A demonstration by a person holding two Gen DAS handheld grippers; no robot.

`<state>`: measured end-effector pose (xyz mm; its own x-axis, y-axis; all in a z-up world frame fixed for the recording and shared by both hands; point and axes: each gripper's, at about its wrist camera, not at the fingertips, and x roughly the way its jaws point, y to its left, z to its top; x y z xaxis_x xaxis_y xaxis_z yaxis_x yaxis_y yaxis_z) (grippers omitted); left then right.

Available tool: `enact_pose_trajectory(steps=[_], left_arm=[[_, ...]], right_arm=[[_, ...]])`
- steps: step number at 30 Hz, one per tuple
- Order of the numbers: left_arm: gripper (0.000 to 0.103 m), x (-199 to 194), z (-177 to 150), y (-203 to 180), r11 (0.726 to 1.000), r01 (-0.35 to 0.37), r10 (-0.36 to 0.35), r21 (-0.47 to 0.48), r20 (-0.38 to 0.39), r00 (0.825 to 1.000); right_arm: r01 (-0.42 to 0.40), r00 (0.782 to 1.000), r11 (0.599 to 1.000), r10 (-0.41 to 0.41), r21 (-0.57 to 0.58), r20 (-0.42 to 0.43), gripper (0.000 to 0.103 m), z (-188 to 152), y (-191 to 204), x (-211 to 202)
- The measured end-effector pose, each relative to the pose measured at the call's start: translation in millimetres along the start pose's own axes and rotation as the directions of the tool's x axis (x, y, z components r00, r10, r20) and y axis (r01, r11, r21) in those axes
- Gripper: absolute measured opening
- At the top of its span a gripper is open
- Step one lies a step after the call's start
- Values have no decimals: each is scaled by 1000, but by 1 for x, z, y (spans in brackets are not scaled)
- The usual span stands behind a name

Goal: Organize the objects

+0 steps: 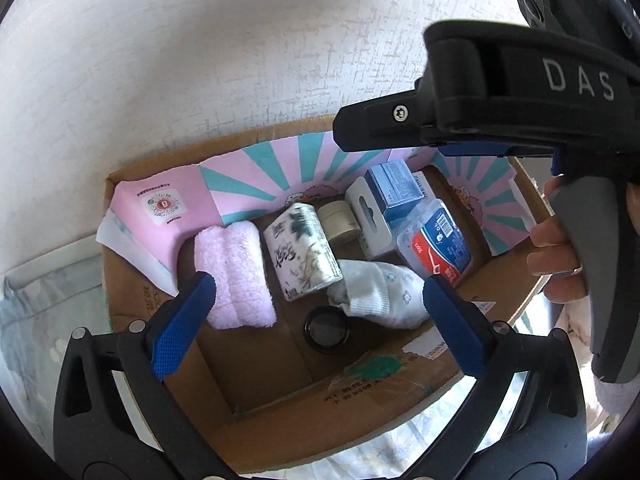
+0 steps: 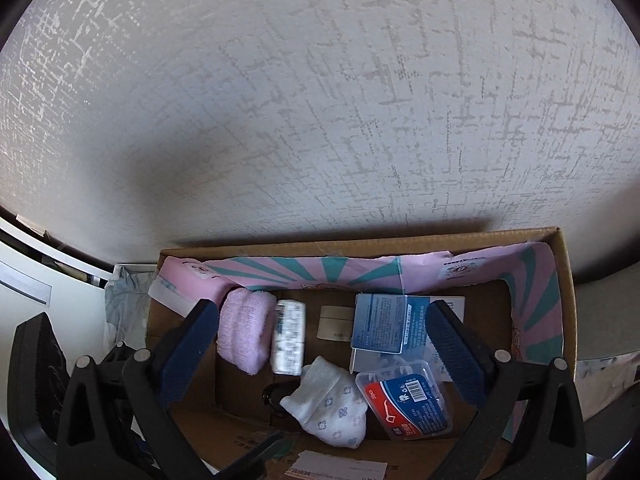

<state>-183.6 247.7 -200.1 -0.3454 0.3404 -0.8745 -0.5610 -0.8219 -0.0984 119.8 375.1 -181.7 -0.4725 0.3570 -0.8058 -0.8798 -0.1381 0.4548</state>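
Observation:
An open cardboard box (image 1: 132, 312) (image 2: 564, 280) with a pink and teal paper lining stands against the wall. Inside lie a folded pink towel (image 1: 236, 276) (image 2: 244, 332), a printed tissue pack (image 1: 304, 252) (image 2: 288, 336), a white patterned sock (image 1: 380, 292) (image 2: 332, 408), a floss pick case (image 1: 438, 240) (image 2: 408, 404), a blue box (image 1: 396, 188) (image 2: 380, 324), a beige jar (image 1: 340, 220) and a small black round lid (image 1: 326, 330). My left gripper (image 1: 320, 300) is open and empty above the box. My right gripper (image 2: 324, 340) is open and empty over it; its body shows in the left wrist view (image 1: 520, 100).
A textured white wall (image 2: 320, 100) rises right behind the box. A light patterned cloth (image 1: 44, 304) lies left of the box. White furniture (image 2: 36, 280) stands at the left in the right wrist view. A hand (image 1: 560, 248) holds the right gripper's handle.

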Motion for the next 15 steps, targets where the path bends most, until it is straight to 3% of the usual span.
enact_pose_trajectory(steps=[6, 15], left_arm=[[103, -18, -4, 8, 1000, 2, -1, -18, 23, 1000], [103, -74, -8, 14, 999, -40, 41, -14, 93, 995]], right_arm=[[16, 1000, 1000, -16, 0, 13, 103, 0, -1, -13], [70, 995, 997, -68, -30, 69, 103, -6, 27, -51]])
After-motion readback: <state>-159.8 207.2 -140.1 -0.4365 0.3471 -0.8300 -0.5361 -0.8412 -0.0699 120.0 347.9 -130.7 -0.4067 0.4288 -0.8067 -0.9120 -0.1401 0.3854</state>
